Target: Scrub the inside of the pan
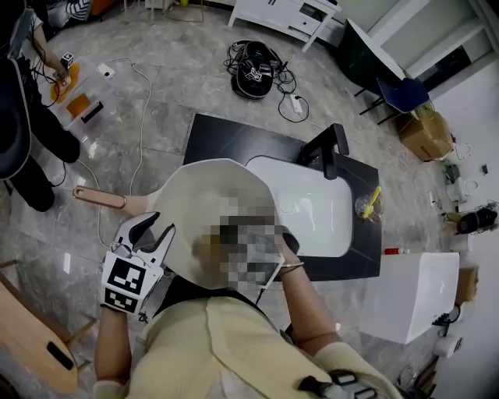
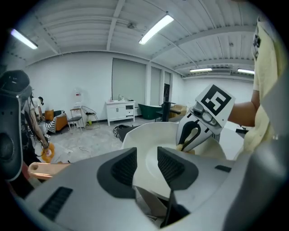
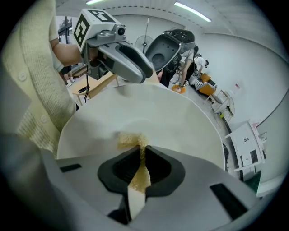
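Closest in, the left gripper (image 1: 156, 231) is clamping its fingers onto the rim of the cream pan (image 1: 209, 199). The person is holding the pan up in the air before the chest, just in front of the black counter (image 1: 226, 143). Its copper-coloured handle (image 1: 100, 198) is pointing out to the left. The gripper's cube (image 1: 125, 282) is showing black-and-white square markers and no readable words.

The right gripper (image 3: 140, 154) is pinching a yellow scrub pad (image 3: 131, 139) in its fingers and pressing it against the pan's pale inner floor. Only the two gripper views are showing this contact, as the head view is not showing that gripper.

Beyond the pan, a white basin (image 1: 312, 210) is sitting in the counter with a black faucet (image 1: 327, 148) at its far edge. A glass (image 1: 368, 207) holding something yellow is standing just to its right.

Farther off, a tangle of black cables (image 1: 256, 68) is lying on the grey marbled floor (image 1: 156, 101) near a white cabinet (image 1: 284, 15). The left gripper view is adding white walls and ceiling strip lights (image 2: 156, 29).
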Demonstrator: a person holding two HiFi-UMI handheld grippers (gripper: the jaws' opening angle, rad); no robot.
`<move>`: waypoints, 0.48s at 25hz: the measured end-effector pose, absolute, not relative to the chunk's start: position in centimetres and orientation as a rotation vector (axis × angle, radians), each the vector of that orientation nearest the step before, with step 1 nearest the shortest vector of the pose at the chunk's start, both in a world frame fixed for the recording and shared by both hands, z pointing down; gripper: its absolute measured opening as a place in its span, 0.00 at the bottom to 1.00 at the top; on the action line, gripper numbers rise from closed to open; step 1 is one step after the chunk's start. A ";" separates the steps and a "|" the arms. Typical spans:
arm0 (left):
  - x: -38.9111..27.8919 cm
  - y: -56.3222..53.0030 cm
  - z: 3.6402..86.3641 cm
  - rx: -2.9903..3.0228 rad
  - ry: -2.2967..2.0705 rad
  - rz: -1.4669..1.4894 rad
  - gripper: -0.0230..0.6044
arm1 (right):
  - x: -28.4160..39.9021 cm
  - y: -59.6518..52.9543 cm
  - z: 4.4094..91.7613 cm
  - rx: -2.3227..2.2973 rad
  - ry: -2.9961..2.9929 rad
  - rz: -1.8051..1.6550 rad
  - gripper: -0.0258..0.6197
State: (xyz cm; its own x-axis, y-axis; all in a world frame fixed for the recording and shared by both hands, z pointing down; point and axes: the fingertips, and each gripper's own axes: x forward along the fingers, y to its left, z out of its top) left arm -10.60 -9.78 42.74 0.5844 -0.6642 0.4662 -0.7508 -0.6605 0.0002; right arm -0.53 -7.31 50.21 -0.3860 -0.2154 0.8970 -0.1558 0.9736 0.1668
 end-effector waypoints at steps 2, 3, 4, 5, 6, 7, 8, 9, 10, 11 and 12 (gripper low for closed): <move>-10.8 -9.8 42.4 2.592 -1.160 0.593 0.27 | -0.9 -7.8 49.5 0.314 -2.014 -0.030 0.11; -10.8 -9.8 42.2 2.577 -1.148 0.557 0.27 | -1.0 -8.0 49.1 0.341 -2.035 -0.014 0.11; -10.8 -9.8 42.0 2.562 -1.135 0.518 0.27 | -1.1 -8.2 48.7 0.370 -2.053 -0.002 0.11; -10.9 -9.7 41.8 2.548 -1.122 0.480 0.27 | -1.1 -8.5 48.4 0.401 -2.066 0.006 0.11; -10.9 -9.7 41.6 2.536 -1.111 0.449 0.27 | -1.0 -8.9 48.0 0.435 -2.075 0.013 0.11; -10.9 -9.8 41.4 2.525 -1.102 0.426 0.27 | -0.9 -9.2 47.8 0.469 -2.081 0.021 0.11; -10.8 -9.8 41.3 2.516 -1.092 0.408 0.26 | -0.7 -9.6 47.5 0.502 -2.087 0.030 0.11; -10.8 -9.8 41.3 2.505 -1.081 0.390 0.26 | -0.5 -9.8 47.4 0.532 -2.092 0.040 0.11; -10.7 -9.8 41.2 2.495 -1.067 0.371 0.26 | -0.3 -10.0 47.2 0.559 -2.097 0.050 0.11; -10.6 -9.8 41.1 2.484 -1.054 0.350 0.26 | -0.1 -10.2 47.0 0.584 -2.103 0.062 0.11; -10.5 -9.9 41.0 2.476 -1.043 0.333 0.26 | 0.1 -10.3 46.9 0.606 -2.110 0.076 0.11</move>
State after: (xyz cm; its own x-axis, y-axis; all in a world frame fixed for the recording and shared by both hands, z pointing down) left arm -10.50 -9.87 40.96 0.6880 -0.6202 0.3767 -0.7238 -0.6242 0.2941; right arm 0.09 -10.31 46.87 -0.4653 -0.3920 0.7936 -0.4484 0.8774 0.1705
